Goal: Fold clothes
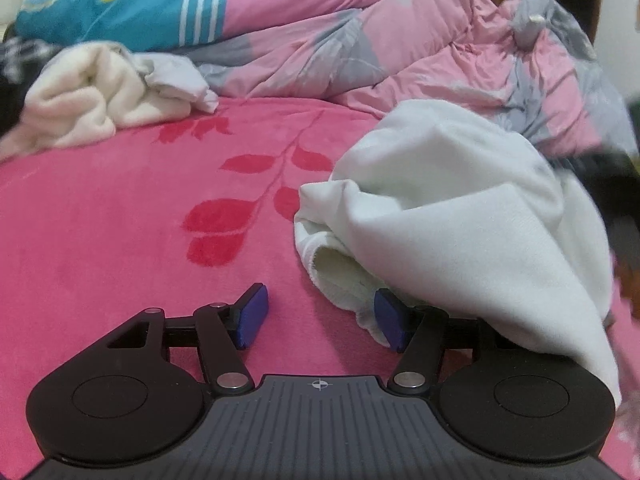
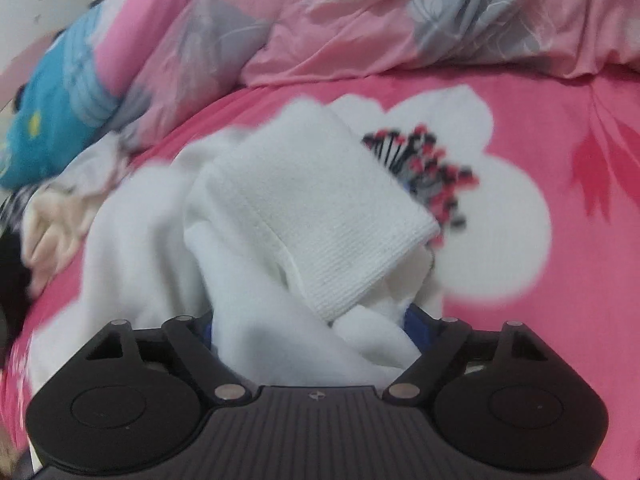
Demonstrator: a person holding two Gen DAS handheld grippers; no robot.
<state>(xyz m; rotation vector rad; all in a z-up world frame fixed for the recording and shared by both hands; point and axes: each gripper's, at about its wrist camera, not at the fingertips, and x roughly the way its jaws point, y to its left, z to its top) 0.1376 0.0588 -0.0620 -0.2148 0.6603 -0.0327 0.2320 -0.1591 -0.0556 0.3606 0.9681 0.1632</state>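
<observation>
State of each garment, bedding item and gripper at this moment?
white garment: crumpled, unfolded, cuff up
cream garment: bunched
quilt: rumpled
left gripper: open, nothing between pads
right gripper: white cloth between fingers, grip unclear

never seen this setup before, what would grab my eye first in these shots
The bright pink plush blanket with red leaf and white flower prints fills both views. On it a crumpled white knit garment heaps up on the right of the left wrist view, draped over one blue pad of the open left gripper; in the right wrist view its ribbed cuff bunches between the right gripper fingers. A rumpled pink and grey quilt lies behind.
</observation>
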